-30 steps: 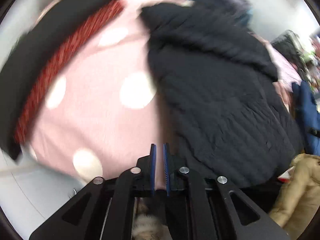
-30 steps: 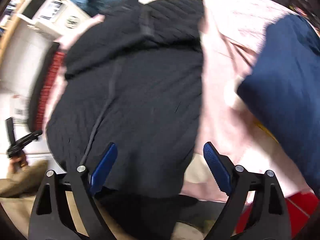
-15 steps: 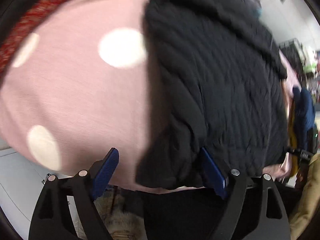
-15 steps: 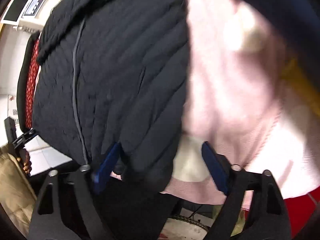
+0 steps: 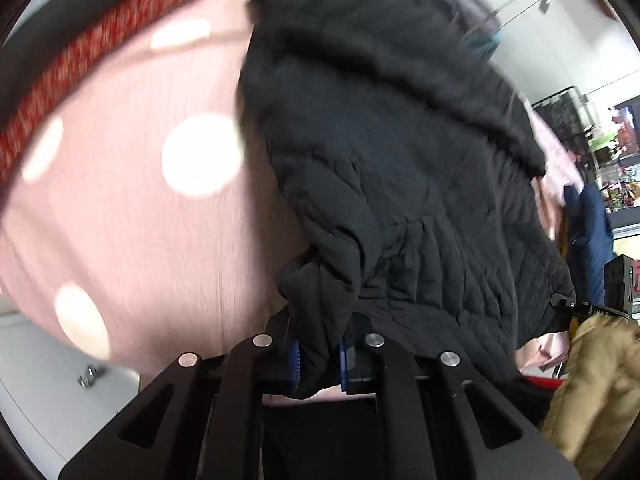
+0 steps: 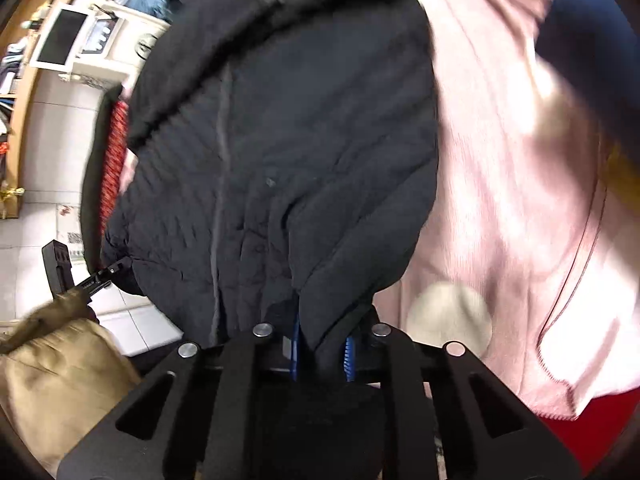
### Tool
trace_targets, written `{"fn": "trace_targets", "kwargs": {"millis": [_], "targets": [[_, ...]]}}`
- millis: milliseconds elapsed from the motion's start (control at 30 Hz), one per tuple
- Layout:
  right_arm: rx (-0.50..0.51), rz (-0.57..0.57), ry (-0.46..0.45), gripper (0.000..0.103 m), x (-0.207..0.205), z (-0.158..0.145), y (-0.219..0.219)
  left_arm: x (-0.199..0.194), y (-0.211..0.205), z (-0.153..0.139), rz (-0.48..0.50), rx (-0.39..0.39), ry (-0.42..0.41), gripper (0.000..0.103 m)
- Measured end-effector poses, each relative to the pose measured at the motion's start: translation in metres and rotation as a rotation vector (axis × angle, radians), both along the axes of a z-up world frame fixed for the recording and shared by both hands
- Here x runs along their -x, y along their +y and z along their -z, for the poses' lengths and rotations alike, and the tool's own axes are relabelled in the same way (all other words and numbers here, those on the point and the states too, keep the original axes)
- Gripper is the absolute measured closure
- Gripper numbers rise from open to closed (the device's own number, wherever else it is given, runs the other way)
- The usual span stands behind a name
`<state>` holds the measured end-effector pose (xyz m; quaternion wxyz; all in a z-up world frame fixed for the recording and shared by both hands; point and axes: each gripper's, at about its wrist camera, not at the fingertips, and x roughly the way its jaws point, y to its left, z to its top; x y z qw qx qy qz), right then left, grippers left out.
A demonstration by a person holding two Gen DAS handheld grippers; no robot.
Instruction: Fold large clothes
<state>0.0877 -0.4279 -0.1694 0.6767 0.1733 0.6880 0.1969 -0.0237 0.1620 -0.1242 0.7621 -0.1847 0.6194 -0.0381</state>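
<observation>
Both tools have just closed: half a second ago the left tool and the right tool each stood wide with blue pads apart on either side of the near hem of the black quilted jacket, and now each is narrowed onto a bunched fold of that hem, the cloth puckering up between the pads. The jacket lies spread on the pink spotted blanket, which covers the surface beneath it; its collar end is the far end from both tools, and the right tool grips the hem just beside the grey zip line, on the side toward the blanket's pale spot. I judge this to mean the grasp for the first fold is secured at two points of the hem, so the next move would likely be lifting that edge and carrying it toward the collar; an uneven pull could skew the fold. A navy garment lies past the jacket's far side edge in the left view. Small white letters show on a dark gadget beside the jacket, too small to read with confidence; no brand on the jacket is visible.
</observation>
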Motion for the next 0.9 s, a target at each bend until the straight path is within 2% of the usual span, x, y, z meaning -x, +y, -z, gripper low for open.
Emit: {"fn": "trace_targets", "kwargs": {"millis": [167,300,367,467,667,800,900], "targets": [[-0.027,0.035,-0.166,0.091,-0.047,-0.052,0.014,-0.049,0.007,-0.041,-0.003,-0.012,-0.132,0.090],[-0.006,0.022,-0.269,0.092,-0.093,-0.081,0.027,-0.108,0.011,-0.067,0.024,-0.069,-0.218,0.091],[-0.028,0.053,-0.300,0.092,-0.126,-0.094,0.031,-0.140,0.010,-0.076,0.031,-0.091,-0.243,0.091],[-0.056,0.095,-0.319,0.092,-0.168,-0.108,0.033,-0.184,0.014,-0.085,0.051,-0.135,-0.261,0.091],[-0.019,0.128,-0.375,0.092,-0.254,-0.126,0.061,-0.263,-0.001,-0.101,0.062,-0.217,-0.292,0.092],[0.010,0.146,-0.373,0.092,-0.300,-0.122,0.073,-0.306,-0.005,-0.104,0.046,-0.221,-0.290,0.092],[0.015,0.175,-0.331,0.092,-0.335,-0.106,0.077,-0.336,-0.008,-0.091,0.052,-0.238,-0.260,0.092]]}}
